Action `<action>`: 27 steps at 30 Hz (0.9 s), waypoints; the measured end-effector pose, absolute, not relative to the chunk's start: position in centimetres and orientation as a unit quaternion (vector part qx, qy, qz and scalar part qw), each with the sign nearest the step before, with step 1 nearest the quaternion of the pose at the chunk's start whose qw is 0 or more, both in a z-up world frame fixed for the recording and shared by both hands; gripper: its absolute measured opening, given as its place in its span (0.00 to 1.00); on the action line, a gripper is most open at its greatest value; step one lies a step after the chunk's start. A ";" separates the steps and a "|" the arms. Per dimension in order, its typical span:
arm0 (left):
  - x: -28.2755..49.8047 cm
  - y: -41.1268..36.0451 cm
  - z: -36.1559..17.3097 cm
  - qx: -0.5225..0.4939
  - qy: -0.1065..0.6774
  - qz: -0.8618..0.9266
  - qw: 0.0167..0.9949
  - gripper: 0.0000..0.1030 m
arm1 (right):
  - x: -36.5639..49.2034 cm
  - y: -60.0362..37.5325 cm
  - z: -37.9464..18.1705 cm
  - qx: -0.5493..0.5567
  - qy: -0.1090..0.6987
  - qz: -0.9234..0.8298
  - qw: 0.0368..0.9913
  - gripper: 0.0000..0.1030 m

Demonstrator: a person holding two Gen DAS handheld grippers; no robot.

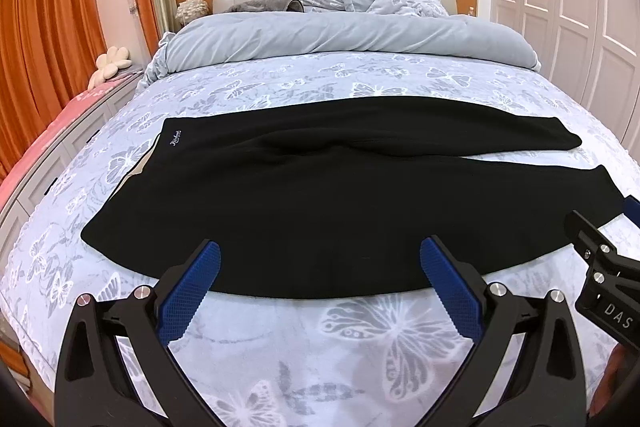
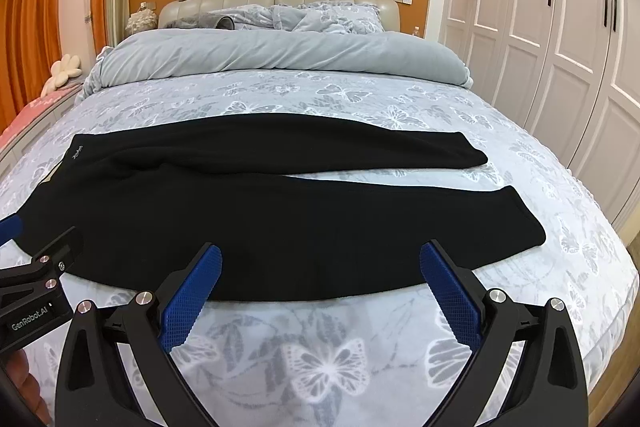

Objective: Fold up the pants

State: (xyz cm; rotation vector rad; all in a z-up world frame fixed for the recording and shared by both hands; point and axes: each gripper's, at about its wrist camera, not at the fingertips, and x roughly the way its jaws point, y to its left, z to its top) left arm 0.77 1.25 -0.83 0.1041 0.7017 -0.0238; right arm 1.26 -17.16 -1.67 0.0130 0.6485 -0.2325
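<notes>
Left wrist view: your left gripper (image 1: 320, 267) has its jaws spread wide and holds nothing. Both blue pads (image 1: 188, 295) hover at the near edge of the black pants (image 1: 320, 187); whether the tips touch the cloth cannot be told. The pants lie flat across the butterfly-print bedspread (image 1: 320, 347), waistband to the left with a small white label (image 1: 176, 138), both legs running to the right, a narrow wedge of bedspread showing between the leg ends. Your right gripper (image 1: 608, 267) shows only in part at the right edge, near the end of the nearer leg. A rolled grey duvet (image 1: 340, 35) lies across the bed beyond the pants.

Right wrist view: your right gripper (image 2: 320, 267) is likewise opened wide and grips nothing, its pads (image 2: 450, 295) at the near edge of the pants (image 2: 300, 219), over the nearer leg. Your left gripper (image 2: 36, 283) appears in part at the left edge, near the waist end. White wardrobe doors (image 2: 540, 27) stand to the right of the bed.
</notes>
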 end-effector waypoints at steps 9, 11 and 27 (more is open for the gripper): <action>0.8 1.0 -0.8 0.052 0.344 -0.014 0.938 0.95 | 1.3 -17.2 -1.8 0.005 0.319 -0.114 0.941 0.95; 0.8 0.8 -0.7 0.053 0.343 -0.014 0.938 0.95 | 1.2 -17.3 -1.8 0.005 0.319 -0.114 0.941 0.95; 0.7 0.7 -0.7 0.052 0.344 -0.013 0.938 0.95 | 1.2 -17.1 -2.2 0.006 0.318 -0.116 0.941 0.95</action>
